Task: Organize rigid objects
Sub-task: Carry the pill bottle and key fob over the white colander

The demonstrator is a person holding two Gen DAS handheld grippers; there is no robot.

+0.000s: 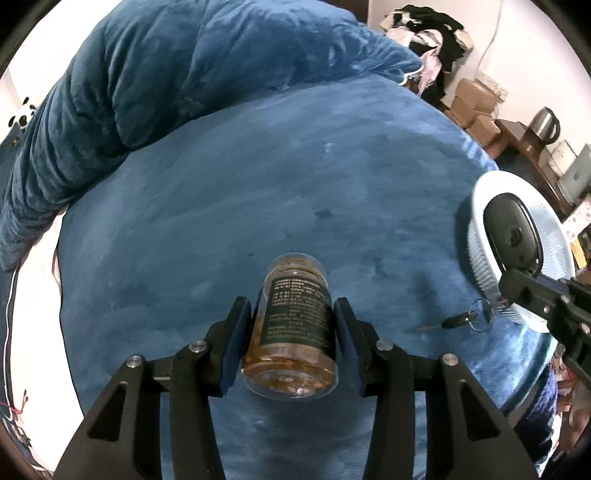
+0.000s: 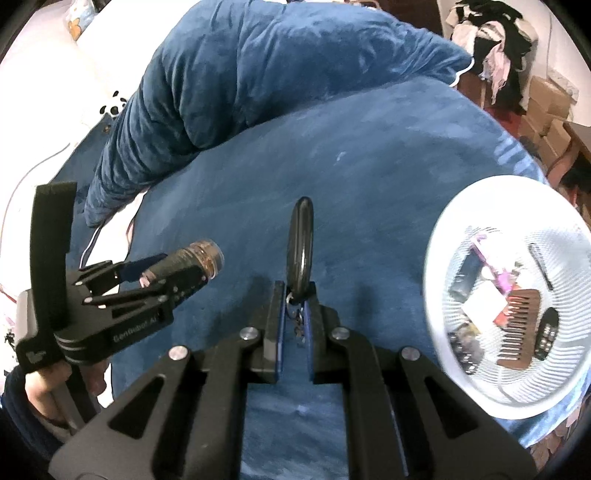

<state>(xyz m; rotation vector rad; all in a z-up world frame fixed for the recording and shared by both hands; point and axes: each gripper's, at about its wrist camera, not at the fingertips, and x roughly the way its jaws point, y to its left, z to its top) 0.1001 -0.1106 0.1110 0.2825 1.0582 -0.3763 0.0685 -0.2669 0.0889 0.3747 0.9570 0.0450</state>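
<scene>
Above the blue blanket (image 1: pixel 295 184), left claw (image 1: pixel 291 325) clamps the jar (image 1: pixel 291 328); right claw (image 2: pixel 295 295) pinches the key fob (image 2: pixel 301 251).

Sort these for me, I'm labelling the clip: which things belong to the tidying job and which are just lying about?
Job: jar in left tool; key fob in right tool; white basket; comb inside it.
Lying about: blue duvet; clothes pile; cardboard boxes; kettle.

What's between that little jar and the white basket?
The black key fob pinched in the right gripper, above bare blue blanket; the right wrist view shows it.
</scene>
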